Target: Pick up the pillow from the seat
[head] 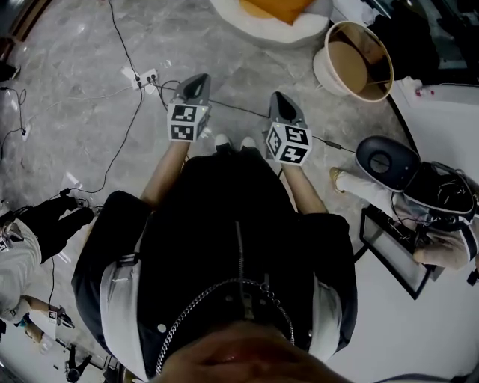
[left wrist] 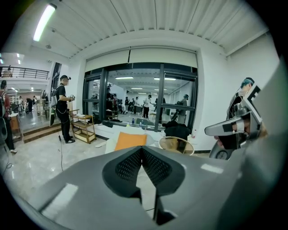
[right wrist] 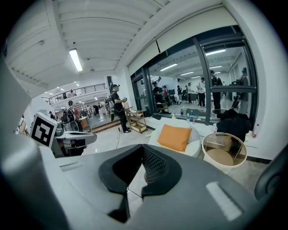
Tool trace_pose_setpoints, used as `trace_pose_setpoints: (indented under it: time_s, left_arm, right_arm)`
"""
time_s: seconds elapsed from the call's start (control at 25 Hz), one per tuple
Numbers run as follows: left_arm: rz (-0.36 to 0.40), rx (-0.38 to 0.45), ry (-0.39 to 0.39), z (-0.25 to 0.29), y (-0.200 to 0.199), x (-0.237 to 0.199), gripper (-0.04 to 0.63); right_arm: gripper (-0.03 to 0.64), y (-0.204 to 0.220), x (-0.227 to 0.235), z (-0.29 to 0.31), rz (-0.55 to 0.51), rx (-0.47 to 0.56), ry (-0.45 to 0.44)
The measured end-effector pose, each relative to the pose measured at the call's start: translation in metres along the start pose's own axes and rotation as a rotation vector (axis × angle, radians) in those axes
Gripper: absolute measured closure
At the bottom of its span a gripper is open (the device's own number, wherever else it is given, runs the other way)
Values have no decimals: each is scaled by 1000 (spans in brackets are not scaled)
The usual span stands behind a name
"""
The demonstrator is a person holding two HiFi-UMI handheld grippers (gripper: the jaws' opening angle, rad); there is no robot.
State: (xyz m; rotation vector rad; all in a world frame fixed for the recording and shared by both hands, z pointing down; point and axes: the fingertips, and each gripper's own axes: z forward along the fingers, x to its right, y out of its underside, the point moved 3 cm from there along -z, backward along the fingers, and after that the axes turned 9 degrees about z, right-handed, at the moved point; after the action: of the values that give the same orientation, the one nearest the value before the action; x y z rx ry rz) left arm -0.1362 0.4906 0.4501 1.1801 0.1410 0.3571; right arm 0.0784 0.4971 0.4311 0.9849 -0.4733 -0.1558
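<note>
An orange pillow (head: pixel 273 9) leans on a white round seat (head: pixel 299 31) at the far edge of the head view, some way ahead of me. Both grippers are held side by side in front of my body, well short of the seat. My left gripper (head: pixel 197 81) is shut with nothing in it, and so is my right gripper (head: pixel 279 99). In the left gripper view the pillow (left wrist: pixel 130 140) shows just above the closed jaws (left wrist: pixel 142 150). In the right gripper view the pillow (right wrist: pixel 174 137) rests on the seat (right wrist: pixel 196 144), beyond the closed tips (right wrist: pixel 143 149).
A round side table (head: pixel 361 49) stands right of the seat. Cables and a power strip (head: pixel 146 76) lie on the marble floor ahead to the left. A white table (head: pixel 449 127) with dark gear is at the right. A person (left wrist: pixel 63 110) stands by a wooden trolley (left wrist: pixel 83 128).
</note>
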Motion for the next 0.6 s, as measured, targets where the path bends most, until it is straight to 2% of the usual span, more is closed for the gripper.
trace_pose_setpoints:
  time_s: [0.36, 0.6]
  left_arm:
    - [-25, -11, 9, 3, 9, -3, 584]
    - [-16, -7, 12, 20, 2, -4, 584]
  right_arm:
    - [614, 2, 3, 5, 12, -14, 19]
    - [614, -5, 18, 20, 27, -28, 26]
